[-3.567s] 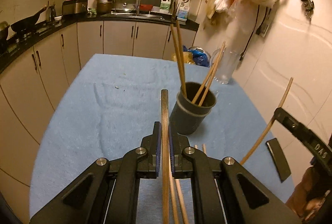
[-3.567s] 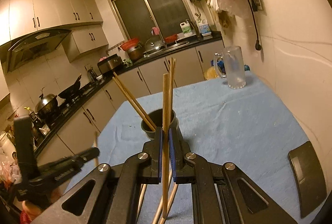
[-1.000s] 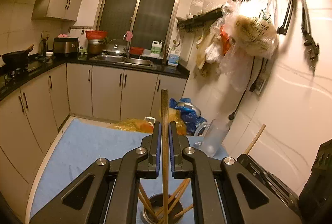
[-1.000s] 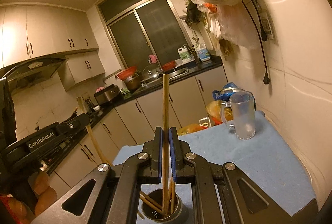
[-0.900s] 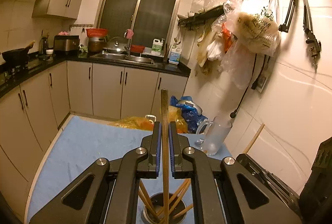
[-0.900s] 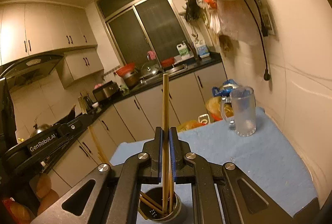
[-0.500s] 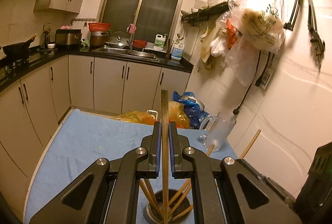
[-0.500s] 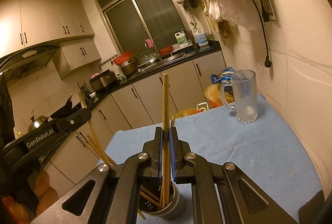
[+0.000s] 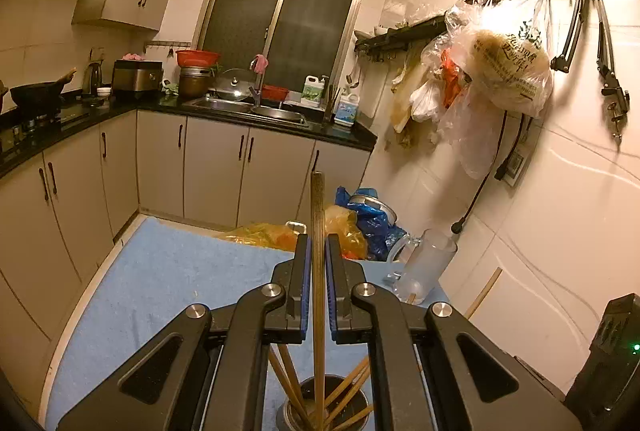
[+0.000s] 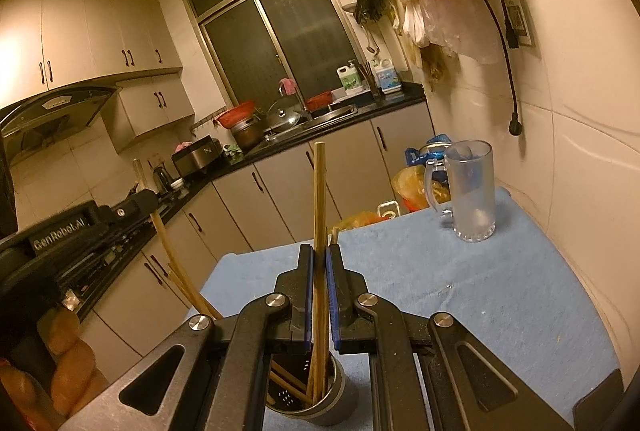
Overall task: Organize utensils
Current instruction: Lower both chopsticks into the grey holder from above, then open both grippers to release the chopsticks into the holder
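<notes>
both grippers, left [image 9: 317,263] and right [image 10: 319,267], have jaws clamped on upright chopsticks [image 9: 317,231] over the holder [image 10: 320,403].

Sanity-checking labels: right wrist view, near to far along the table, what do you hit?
utensil holder → chopstick clamped in the right gripper → blue table cloth → glass mug → cabinets → sink counter

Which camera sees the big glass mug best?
The right wrist view: the glass mug stands whole on the blue cloth, handle and rim clear. In the left wrist view the mug is smaller, its base hidden behind the tongs.
</notes>
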`<action>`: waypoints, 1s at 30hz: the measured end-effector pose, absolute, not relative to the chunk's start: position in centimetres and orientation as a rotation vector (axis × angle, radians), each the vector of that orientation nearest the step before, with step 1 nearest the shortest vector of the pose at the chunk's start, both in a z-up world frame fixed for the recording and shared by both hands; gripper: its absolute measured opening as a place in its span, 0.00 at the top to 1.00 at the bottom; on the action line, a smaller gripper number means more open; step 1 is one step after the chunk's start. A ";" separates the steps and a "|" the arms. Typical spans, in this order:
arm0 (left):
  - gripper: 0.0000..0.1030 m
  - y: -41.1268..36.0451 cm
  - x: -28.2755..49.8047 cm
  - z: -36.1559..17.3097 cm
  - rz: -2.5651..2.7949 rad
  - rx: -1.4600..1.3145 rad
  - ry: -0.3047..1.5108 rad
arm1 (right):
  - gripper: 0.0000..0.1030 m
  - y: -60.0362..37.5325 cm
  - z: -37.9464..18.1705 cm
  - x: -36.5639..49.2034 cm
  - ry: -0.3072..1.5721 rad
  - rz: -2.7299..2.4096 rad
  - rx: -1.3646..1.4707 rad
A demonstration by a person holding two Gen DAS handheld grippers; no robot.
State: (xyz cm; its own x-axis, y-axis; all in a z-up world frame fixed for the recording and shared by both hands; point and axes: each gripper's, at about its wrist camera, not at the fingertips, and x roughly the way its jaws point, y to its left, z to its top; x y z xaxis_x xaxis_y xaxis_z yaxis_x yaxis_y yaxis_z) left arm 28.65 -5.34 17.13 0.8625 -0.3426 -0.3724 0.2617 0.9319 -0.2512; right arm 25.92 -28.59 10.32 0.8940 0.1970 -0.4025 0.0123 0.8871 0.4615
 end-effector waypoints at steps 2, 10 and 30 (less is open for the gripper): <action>0.94 -5.4 28.9 16.9 -0.320 -0.198 0.434 | 0.93 -28.5 10.3 26.0 0.463 0.098 0.470; 0.94 -5.6 28.9 14.2 -0.322 -0.191 0.488 | 0.93 -28.3 8.8 26.7 0.522 0.120 0.488; 0.55 -3.0 24.0 13.5 -0.343 -0.198 0.484 | 0.65 -29.6 9.7 23.2 0.521 0.124 0.499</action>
